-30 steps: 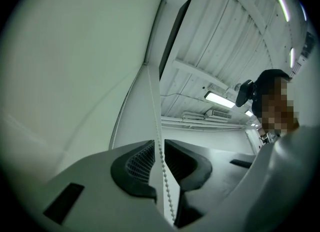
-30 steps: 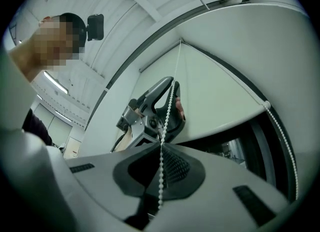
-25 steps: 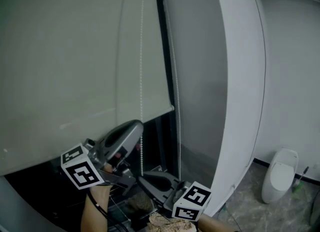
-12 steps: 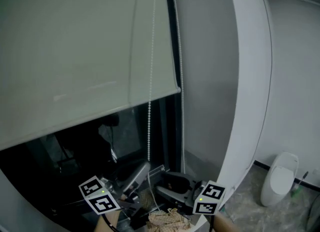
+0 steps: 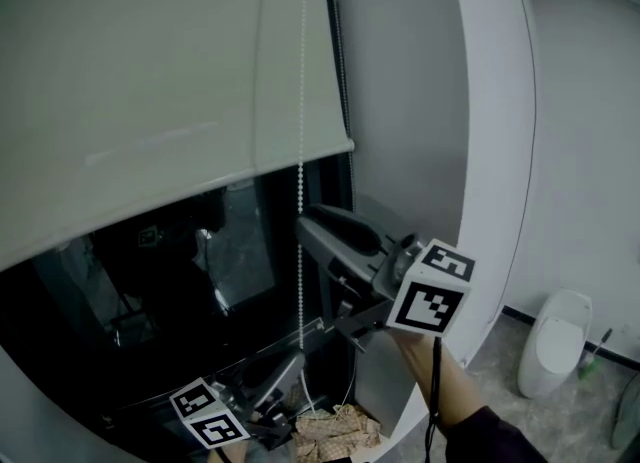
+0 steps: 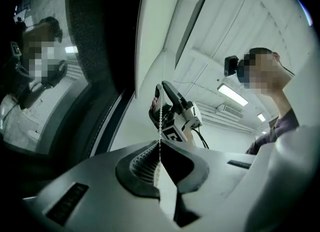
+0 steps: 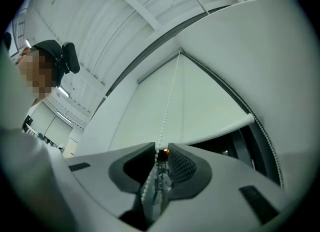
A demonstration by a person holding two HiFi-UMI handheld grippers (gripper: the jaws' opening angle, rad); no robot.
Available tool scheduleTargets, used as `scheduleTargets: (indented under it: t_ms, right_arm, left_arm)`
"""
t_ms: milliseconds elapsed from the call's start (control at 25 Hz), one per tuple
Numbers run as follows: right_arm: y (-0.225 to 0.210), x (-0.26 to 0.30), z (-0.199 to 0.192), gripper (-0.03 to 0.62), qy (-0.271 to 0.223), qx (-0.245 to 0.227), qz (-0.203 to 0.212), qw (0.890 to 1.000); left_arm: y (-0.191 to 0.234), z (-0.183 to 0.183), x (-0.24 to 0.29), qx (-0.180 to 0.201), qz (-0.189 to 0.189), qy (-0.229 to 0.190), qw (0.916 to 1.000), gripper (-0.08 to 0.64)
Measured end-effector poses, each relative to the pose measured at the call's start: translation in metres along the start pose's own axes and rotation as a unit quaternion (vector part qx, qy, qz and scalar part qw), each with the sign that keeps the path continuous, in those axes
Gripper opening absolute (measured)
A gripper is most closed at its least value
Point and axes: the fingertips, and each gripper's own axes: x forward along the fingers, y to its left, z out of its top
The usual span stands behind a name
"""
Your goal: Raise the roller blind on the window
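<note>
The pale roller blind (image 5: 150,71) hangs partly raised, its bottom bar (image 5: 200,196) above dark glass. A white bead chain (image 5: 302,151) drops in front of it. My left gripper (image 5: 297,359) is low at the bottom of the head view, shut on the chain (image 6: 160,126) where the jaws (image 6: 160,149) meet. My right gripper (image 5: 304,228) is higher up, at the chain just below the bar. Its jaws (image 7: 161,152) have just been closing, with the chain (image 7: 168,103) running between them and a narrow gap still showing.
A second strand of chain (image 5: 338,51) runs along the dark window frame. A curved white pillar (image 5: 495,151) stands to the right. A white bin-like object (image 5: 555,346) sits on the floor at lower right. Crumpled cloth (image 5: 335,433) lies below the grippers.
My left gripper has gone down along the chain to the bottom of the view. My right gripper has risen from the bottom to mid-height. The blind's bottom bar sits higher.
</note>
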Motion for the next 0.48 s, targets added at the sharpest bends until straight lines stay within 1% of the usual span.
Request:
scheduleTargets:
  t_ms: [80, 120, 240, 360, 440, 480]
  right_arm:
    - [0.009, 0.002, -0.006, 0.035, 0.01, -0.01, 0.007, 1.0]
    - [0.013, 0.0, -0.012, 0.026, 0.016, -0.013, 0.008, 1.0]
    - [0.013, -0.011, -0.045, 0.018, 0.038, -0.006, 0.005, 0.999]
    - [0.008, -0.024, -0.082, 0.018, 0.06, 0.008, -0.007, 0.998]
    - [0.009, -0.034, -0.098, 0.017, 0.068, 0.009, -0.017, 0.998]
    - [0.01, -0.039, -0.105, 0.017, 0.072, 0.008, -0.021, 0.997]
  left_arm:
    - [0.001, -0.009, -0.003, 0.006, 0.006, 0.006, 0.9999, 0.018]
    - [0.003, -0.016, -0.006, 0.004, 0.008, 0.011, 0.9999, 0.018]
    - [0.015, -0.046, -0.019, -0.014, 0.016, 0.028, 0.9994, 0.018]
    - [0.029, -0.081, -0.033, -0.03, 0.029, 0.063, 0.9971, 0.018]
    - [0.037, -0.096, -0.039, -0.034, 0.041, 0.085, 0.995, 0.02]
    - [0.041, -0.098, -0.042, -0.036, 0.046, 0.086, 0.9946, 0.02]
